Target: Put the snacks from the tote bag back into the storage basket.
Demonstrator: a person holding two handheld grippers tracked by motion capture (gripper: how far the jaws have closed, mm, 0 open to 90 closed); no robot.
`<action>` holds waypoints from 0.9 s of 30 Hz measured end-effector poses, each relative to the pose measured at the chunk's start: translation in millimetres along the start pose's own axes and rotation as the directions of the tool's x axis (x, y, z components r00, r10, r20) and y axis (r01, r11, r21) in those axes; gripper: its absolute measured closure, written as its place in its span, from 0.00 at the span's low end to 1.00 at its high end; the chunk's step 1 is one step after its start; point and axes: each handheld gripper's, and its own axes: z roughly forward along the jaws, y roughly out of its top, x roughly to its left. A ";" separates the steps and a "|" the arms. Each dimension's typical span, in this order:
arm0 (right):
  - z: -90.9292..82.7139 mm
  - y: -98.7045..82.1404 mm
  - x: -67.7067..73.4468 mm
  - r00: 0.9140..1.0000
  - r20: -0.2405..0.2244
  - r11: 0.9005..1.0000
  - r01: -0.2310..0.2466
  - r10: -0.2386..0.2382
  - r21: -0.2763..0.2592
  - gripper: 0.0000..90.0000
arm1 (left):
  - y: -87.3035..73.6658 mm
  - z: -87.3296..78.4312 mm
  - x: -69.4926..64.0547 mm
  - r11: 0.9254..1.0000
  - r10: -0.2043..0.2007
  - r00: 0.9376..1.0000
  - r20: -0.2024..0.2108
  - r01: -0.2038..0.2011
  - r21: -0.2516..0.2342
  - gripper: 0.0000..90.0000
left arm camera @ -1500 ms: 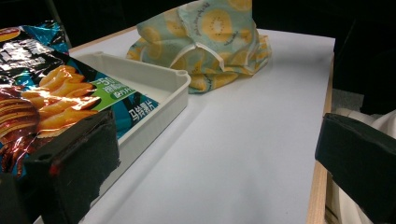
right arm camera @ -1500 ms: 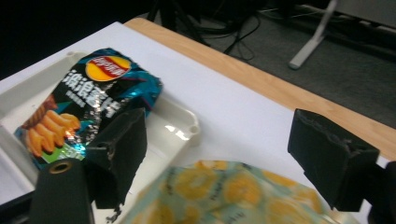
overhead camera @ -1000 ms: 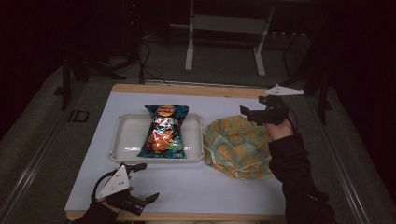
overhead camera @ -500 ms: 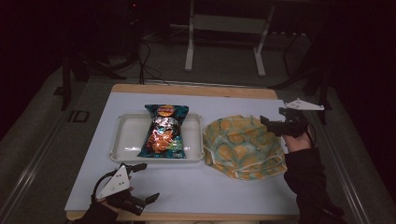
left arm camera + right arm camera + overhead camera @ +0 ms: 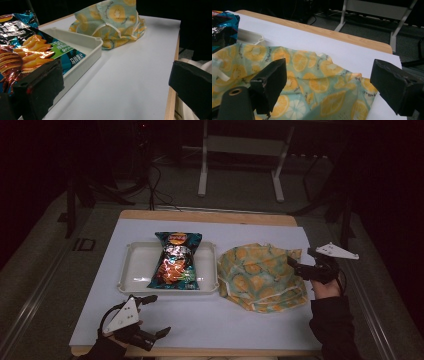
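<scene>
- On the white sheet covering the table (image 5: 210,320), a citrus-print cloth bag (image 5: 262,277) lies crumpled just right of a white plastic tray (image 5: 134,270), touching or nearly touching the tray's right rim.
- At the bag's right edge, the right gripper (image 5: 300,268) points leftward with its jaws spread wide and nothing between them; in the right gripper view the lemon-and-orange fabric lies directly below and between the two black jaws, so the gripper seems lined up to pinch that edge, perhaps to lift or open the bag.
- Inside the tray, a bag of potato chips (image 5: 176,261) lies flat, its top end overhanging the far rim; it is probably staged there for easy pickup, and may be meant for the cloth bag.
- Near the front left corner of the sheet, the left gripper (image 5: 154,316) is held well away from both tray and cloth bag, jaws wide and empty, seemingly waiting clear of the right hand's work.
</scene>
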 end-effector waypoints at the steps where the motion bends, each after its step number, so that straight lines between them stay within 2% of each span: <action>1: -1.3 -3.3 0.1 1.000 -0.009 1.000 -0.003 0.003 -0.010 0.15 | 0.0 0.0 0.0 1.000 -0.001 1.000 0.000 0.001 0.000 0.00; 6: -1.7 -14.8 1.1 1.000 -0.002 1.000 -0.010 0.010 -0.005 0.15 | -0.1 0.5 0.0 1.000 0.001 1.000 0.002 -0.001 0.004 0.00; 14: -2.7 -26.7 0.8 1.000 0.022 1.000 -0.007 0.008 -0.029 0.16 | -0.6 -0.6 -0.2 1.000 0.001 1.000 0.001 -0.001 0.005 0.00; 17: -3.9 -31.8 0.0 1.000 0.003 0.999 -0.017 0.017 -0.047 0.16 | -0.4 -0.5 -0.3 1.000 -0.001 1.000 -0.001 0.001 0.004 0.00; 21: -2.8 -37.2 -0.8 1.000 -0.005 0.999 -0.026 0.025 -0.039 0.16 | -0.2 -0.8 -0.7 1.000 0.001 1.000 -0.003 -0.001 0.002 0.00; 27: 1.0 -41.3 1.6 1.000 0.003 0.999 -0.009 0.010 -0.036 0.16 | -0.5 -1.1 -1.4 1.000 0.005 1.000 0.002 -0.005 0.007 0.00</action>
